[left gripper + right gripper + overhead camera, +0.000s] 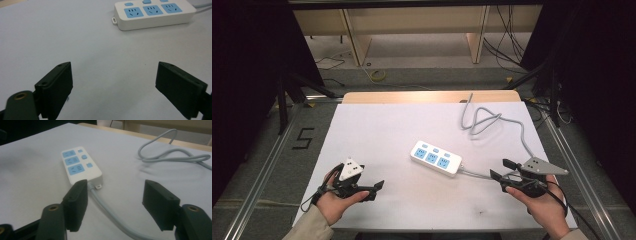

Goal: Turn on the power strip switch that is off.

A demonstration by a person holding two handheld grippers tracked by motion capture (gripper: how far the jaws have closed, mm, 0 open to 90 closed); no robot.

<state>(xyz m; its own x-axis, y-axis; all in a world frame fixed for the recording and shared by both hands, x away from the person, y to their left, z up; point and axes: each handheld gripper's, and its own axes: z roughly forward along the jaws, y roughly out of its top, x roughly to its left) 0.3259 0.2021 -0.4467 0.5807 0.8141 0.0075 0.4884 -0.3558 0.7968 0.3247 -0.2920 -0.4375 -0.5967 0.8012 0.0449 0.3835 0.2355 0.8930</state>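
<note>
Both claws wide open, empty. Right claw (115, 202) straddles grey cable (110, 211) behind white blue-socketed plastic power strip (436, 158), centre frame; lower, then close squarely. Left claw (113, 85) waits.

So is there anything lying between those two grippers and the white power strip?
Nothing visible. Bare white table lies between the open left gripper and the power strip. Ahead of the open right gripper is only the strip's own grey cable, running between its jaws.
</note>
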